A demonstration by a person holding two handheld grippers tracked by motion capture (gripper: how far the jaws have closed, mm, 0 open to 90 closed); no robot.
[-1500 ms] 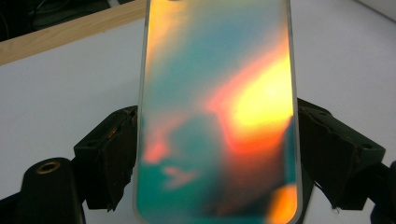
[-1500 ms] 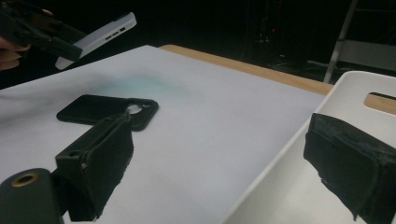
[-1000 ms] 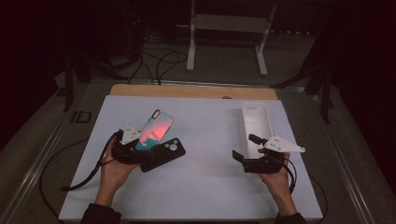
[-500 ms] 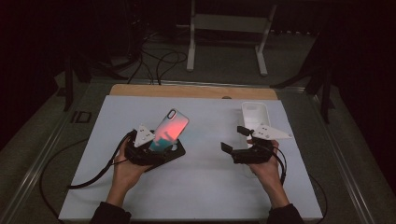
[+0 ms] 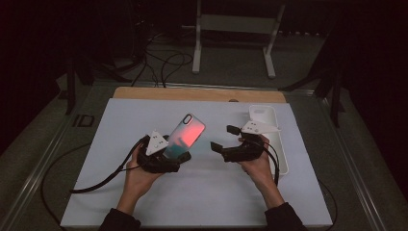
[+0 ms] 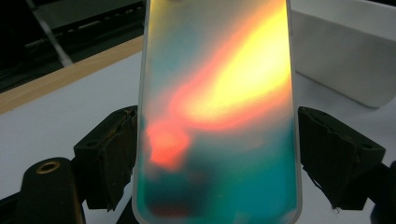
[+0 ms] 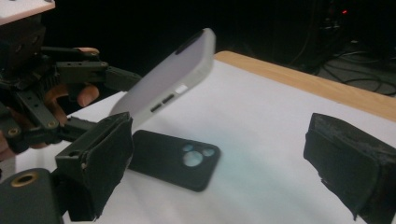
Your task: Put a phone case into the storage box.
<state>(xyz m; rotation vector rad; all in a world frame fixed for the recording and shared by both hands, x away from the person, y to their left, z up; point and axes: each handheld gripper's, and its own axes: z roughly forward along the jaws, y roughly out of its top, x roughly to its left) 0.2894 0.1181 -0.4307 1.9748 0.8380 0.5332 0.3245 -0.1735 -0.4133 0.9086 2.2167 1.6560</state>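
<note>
My left gripper (image 5: 175,151) is shut on the lower sides of a phone-shaped case (image 5: 187,134) with a teal, red and yellow back, and holds it tilted up above the white mat (image 5: 120,125). In the left gripper view the case (image 6: 217,112) stands between both pads (image 6: 112,154). A black case (image 7: 175,158) with a camera cut-out lies flat on the mat under it. My right gripper (image 5: 222,137) stands open just right of the raised case, its jaws pointing left. In the right gripper view, that gripper (image 7: 219,161) has nothing between its pads, and the left gripper (image 7: 56,93) holds the tilted case (image 7: 168,88).
A white case (image 5: 269,120) lies at the mat's right side, behind my right hand, and appears as a white block (image 6: 345,60) in the left gripper view. A wooden strip (image 5: 192,94) runs along the mat's far edge. A cable (image 5: 101,180) trails left from the left gripper.
The left gripper has carried the colourful case rightwards towards the mat's middle. The right gripper has moved left, away from the white case, and now faces it closely.
</note>
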